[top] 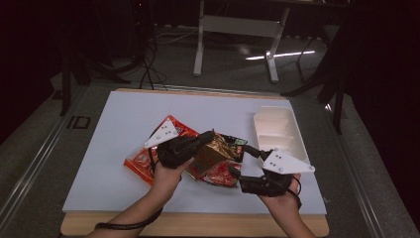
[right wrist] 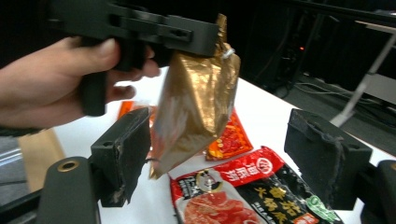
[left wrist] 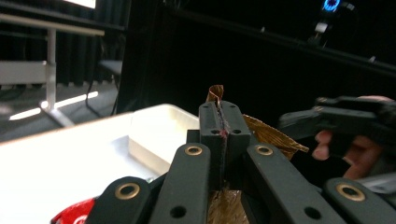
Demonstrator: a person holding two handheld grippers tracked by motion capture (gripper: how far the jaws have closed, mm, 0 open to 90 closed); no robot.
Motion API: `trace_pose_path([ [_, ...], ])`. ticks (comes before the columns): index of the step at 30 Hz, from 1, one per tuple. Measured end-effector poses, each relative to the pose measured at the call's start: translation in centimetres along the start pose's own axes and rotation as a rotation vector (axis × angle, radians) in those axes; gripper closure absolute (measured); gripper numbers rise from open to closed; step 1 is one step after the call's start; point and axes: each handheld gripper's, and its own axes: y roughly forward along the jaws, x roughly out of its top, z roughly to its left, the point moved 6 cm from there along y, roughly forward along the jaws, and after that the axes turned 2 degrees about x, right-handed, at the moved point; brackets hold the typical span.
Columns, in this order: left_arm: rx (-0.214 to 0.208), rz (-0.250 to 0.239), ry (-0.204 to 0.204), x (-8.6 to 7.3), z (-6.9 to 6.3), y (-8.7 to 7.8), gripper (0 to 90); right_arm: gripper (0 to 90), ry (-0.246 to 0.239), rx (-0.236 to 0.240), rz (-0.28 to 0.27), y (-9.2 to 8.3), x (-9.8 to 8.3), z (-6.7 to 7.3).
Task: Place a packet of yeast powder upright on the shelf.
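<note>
My left gripper (top: pixel 210 136) is pressed together on the top seam of a gold foil pouch (right wrist: pixel 196 102), so the pouch hangs below its jaws, clear of the table; in the left gripper view a crumpled tip of the foil pokes up above the closed pads. I can read no writing on the gold pouch. It is shiny, creased and soft-sided, roughly rectangular, with a flat sealed edge on top.

My right gripper (right wrist: pixel 233 158) stands spread, with nothing pinched. Its black block-shaped pads sit either side of the pouch's lower end as its own view shows it, the left pad just beside the foil; I cannot tell whether it touches.

Under and beyond my right gripper lies a red and black packet (right wrist: pixel 243 191), glossy plastic, flat on the table, printed with white Chinese characters on a red band and a picture of red food; the characters are too small for me to read surely. Behind the gold pouch lies a red-orange packet (right wrist: pixel 231 137), also flat and glossy.

Farther out from my right gripper, a white tray (top: pixel 292 126) with shallow compartments sits on the white table top (top: pixel 119 148), which has a wooden edge.
</note>
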Motion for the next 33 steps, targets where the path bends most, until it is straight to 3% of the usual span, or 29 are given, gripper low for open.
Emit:
trace_pose_path([
  [2, -0.002, -0.022, 0.003, -0.3, -0.3, 0.0, 89.6, 27.2, 0.017, 0.01, 0.005, 0.2, -0.1, -0.1],
  [4, -0.004, -0.031, 0.001, -0.5, -0.4, 0.0, 89.7, 34.8, 0.027, 0.015, 0.011, 0.4, -0.2, -0.3],
  [6, -0.021, -0.052, -0.026, -0.7, -0.6, 0.0, 89.6, 44.2, 0.032, 0.038, 0.036, 0.7, -0.4, -0.6],
  [8, -0.026, -0.061, -0.022, -0.7, -0.8, 0.0, 89.6, 44.7, 0.037, 0.043, 0.044, 0.8, -0.5, -0.6],
  [11, -0.038, -0.059, 0.002, -0.8, -1.3, 0.2, 89.6, 52.5, 0.045, 0.068, 0.069, 1.3, -0.9, -0.7],
  [13, -0.04, -0.055, 0.008, -0.9, -1.4, 0.4, 89.4, 65.3, 0.044, 0.091, 0.088, 1.5, -1.0, -0.8],
  [14, -0.048, -0.053, 0.004, -1.0, -1.4, 0.4, 89.4, 65.3, 0.044, 0.091, 0.088, 1.5, -1.0, -0.8],
  [15, -0.05, -0.044, 0.006, -1.0, -1.4, 0.5, 89.4, 74.5, 0.044, 0.1, 0.096, 1.5, -1.0, -0.8],
  [16, -0.056, -0.035, 0.012, -1.1, -1.4, 0.6, 89.3, 78.3, 0.04, 0.129, 0.108, 1.6, -1.1, -0.7],
  [17, -0.056, -0.035, 0.012, -1.1, -1.4, 0.6, 89.2, 78.3, 0.04, 0.129, 0.108, 1.6, -1.1, -0.7],
  [18, -0.065, -0.007, 0.024, -1.3, -1.3, 0.6, 89.2, 83.6, 0.01, 0.145, 0.146, 1.6, -1.2, -0.7],
  [25, -0.076, 0.005, 0.034, -1.2, -1.4, 0.4, 88.5, 85.0, 0.022, 0.175, 0.165, 1.3, -1.1, -1.0],
  [33, -0.089, 0.011, 0.042, -0.7, -1.4, 0.0, 86.5, 85.9, 0.024, 0.221, 0.146, 0.5, -0.1, -1.7],
])
